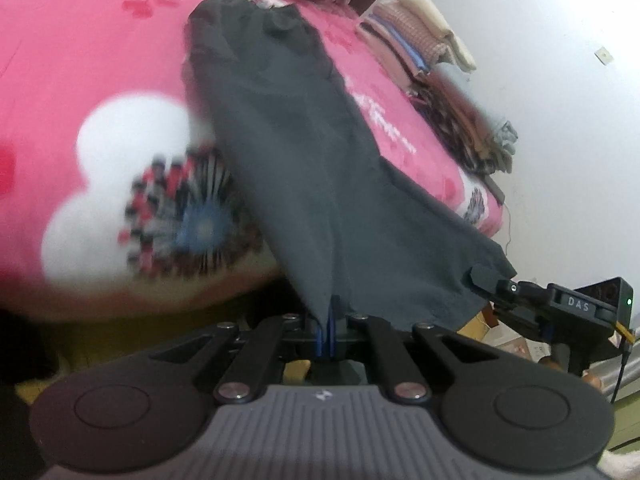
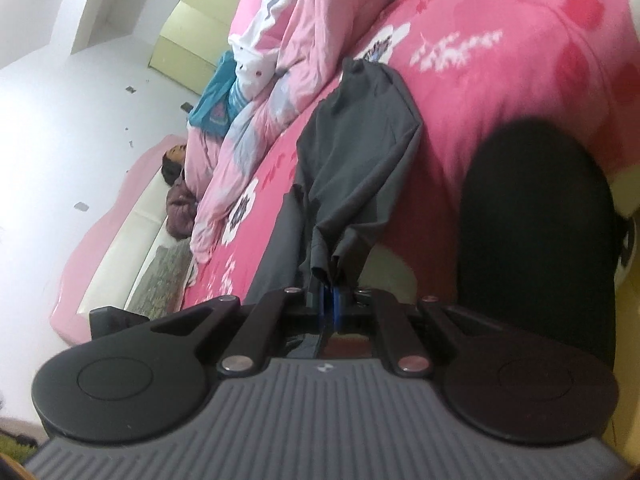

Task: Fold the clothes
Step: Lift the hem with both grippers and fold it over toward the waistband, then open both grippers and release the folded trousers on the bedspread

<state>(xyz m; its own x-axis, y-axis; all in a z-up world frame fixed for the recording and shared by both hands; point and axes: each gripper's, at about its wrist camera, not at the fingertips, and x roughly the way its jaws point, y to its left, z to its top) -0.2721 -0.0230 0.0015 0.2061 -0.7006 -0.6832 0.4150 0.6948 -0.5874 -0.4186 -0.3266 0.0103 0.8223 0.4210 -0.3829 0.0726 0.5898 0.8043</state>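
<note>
— Two grippers, one garment: the left gripper [image 1: 326, 330] has its blue fingers [image 1: 320, 334] pinched closed on one near hem corner of the dark grey garment [image 1: 288, 152], and the right gripper [image 2: 330, 306] has its fingers closed on a bunched near edge. The far end lies on the pink bedsheet [image 1: 80, 60]; the near end hangs lifted off the bed's edge.

— What could go wrong?

— My guess: the right grip holds a crumpled wad, so a layer could slip out and the fold land crooked. Pulling unevenly would likely drag the far end askew across the sheet.

— Anything in the way?

— A pink quilt [image 2: 280, 60] is heaped along the far side, near the garment's far end; a fold carried that way could catch it. A stack of folded clothes [image 1: 424, 40] sits at the far right, well apart.
</note>
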